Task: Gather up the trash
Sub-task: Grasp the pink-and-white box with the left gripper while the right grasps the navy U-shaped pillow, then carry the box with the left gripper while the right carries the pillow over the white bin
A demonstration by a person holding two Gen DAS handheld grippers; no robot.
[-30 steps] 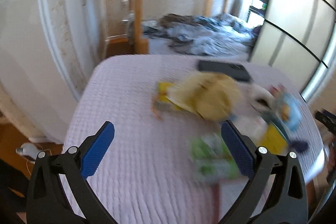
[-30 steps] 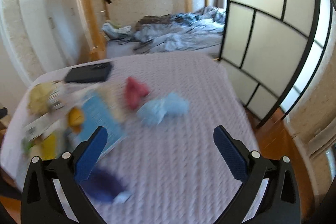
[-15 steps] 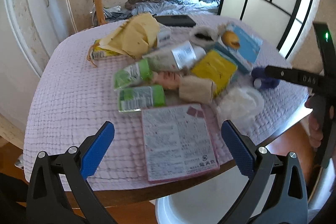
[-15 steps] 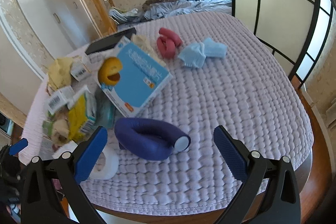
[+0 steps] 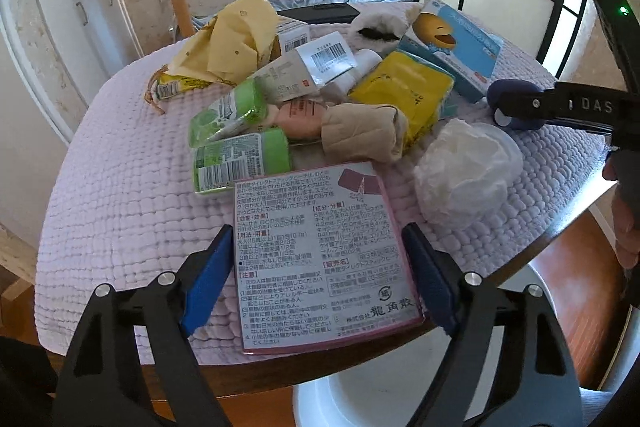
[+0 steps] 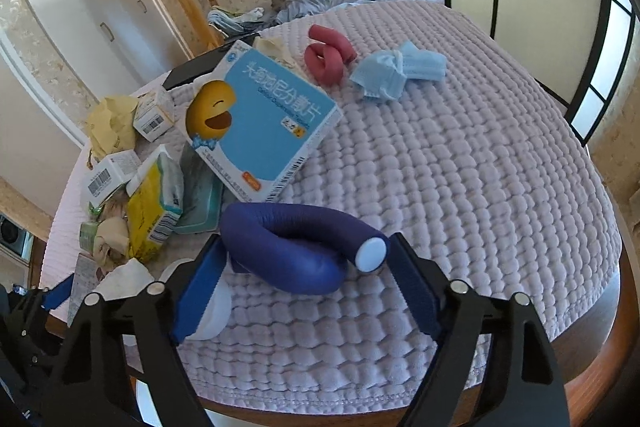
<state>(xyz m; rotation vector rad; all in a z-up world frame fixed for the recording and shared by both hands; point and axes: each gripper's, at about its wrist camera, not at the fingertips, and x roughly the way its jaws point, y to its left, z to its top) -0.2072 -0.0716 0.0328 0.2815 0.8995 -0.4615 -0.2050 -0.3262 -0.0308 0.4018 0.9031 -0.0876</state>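
Grippers first: we see the left gripper (image 5: 320, 275) with jaws part-way in, having just been closing, straddling the flat pink-edged medicine box (image 5: 324, 259) that lies label-up at the near rim of the table (image 5: 120, 195). The blue pads sit at the box's two side edges; we cannot tell whether they press yet, so we call it not gripped.

Right gripper (image 6: 304, 275) likewise has just been closing around the dark blue foam hair roller (image 6: 296, 247). Left pad is at the roller's bend, right pad just beside its white end cap. Contact looks close but unconfirmed from our view; nothing lifted.

Pose: both tools pitch steeply down toward the table edge, side by side. In the left wrist view the right tool's black frame crosses the right margin, with part of the person's hand (image 5: 624, 227) behind it.

Trash location: the pile sits on the lilac quilted cover, left of the roller. We see two green cartons (image 5: 240, 163), yellow crumpled paper (image 5: 236, 39), a yellow tissue pack (image 5: 400, 91), a blue box with a laughing yellow face (image 6: 260, 123), and a white crumpled wad (image 5: 464, 171). Further back lie a pink roller (image 6: 328, 55) and a blue face mask (image 6: 396, 69), touching each other. A white bin (image 5: 360, 403) shows below the table edge.
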